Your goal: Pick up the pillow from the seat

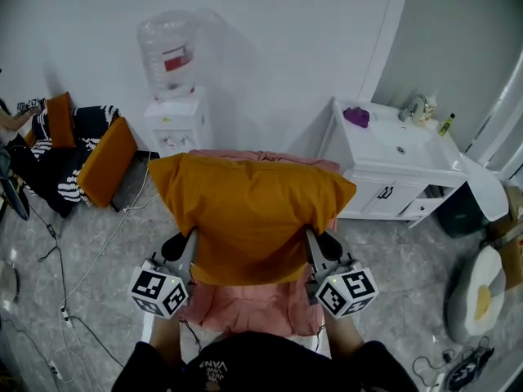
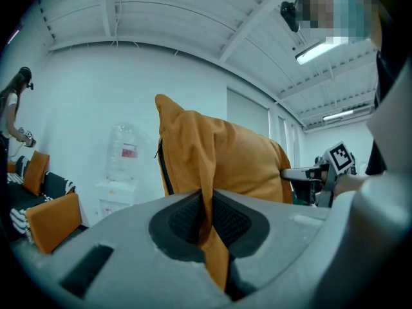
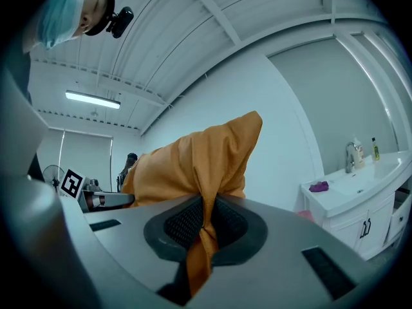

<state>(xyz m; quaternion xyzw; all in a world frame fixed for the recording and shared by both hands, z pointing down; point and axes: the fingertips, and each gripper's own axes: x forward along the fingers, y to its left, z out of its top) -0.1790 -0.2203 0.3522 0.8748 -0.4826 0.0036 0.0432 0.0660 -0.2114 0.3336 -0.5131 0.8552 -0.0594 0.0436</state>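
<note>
Pillow [image 1: 249, 219]: orange, zipper along one side, held up between the two claws over the seat, broad face toward the head camera.
Pillow position: spans the gap from one claw to the other; its lower edge overlaps the pink cover in the head view, and both gripper views show it standing above the jaws against the wall and ceiling.
Left claw [image 2: 207, 223]: clenched on the pillow's left edge; a fold of orange fabric is pinched between the ribbed pads.
Right claw [image 3: 204, 227]: clenched on the pillow's right edge; a twisted fold of fabric runs down between the pads.
Marker cubes: one on each gripper, left [image 1: 159, 291] and right [image 1: 347, 291], both on the near side of the pillow.
Seat [image 1: 245, 310]: covered in pink cloth, directly under the pillow; a pink strip also shows past the pillow's far edge.
Water dispenser [image 1: 173, 96]: white, with a clear bottle on top, against the wall beyond the seat.
Vanity surface [image 1: 384, 149]: white, with a sink, to the right of the seat; it carries a purple cloth [image 1: 356, 117] at its far left corner.
Orange cushions [image 1: 106, 162]: at the left, leaning beside black-and-white striped fabric [image 1: 69, 182].
Floor [image 1: 400, 284]: grey tile; cables [image 1: 82, 276] lie at the left, an egg-shaped cushion [image 1: 478, 296] at the right.
</note>
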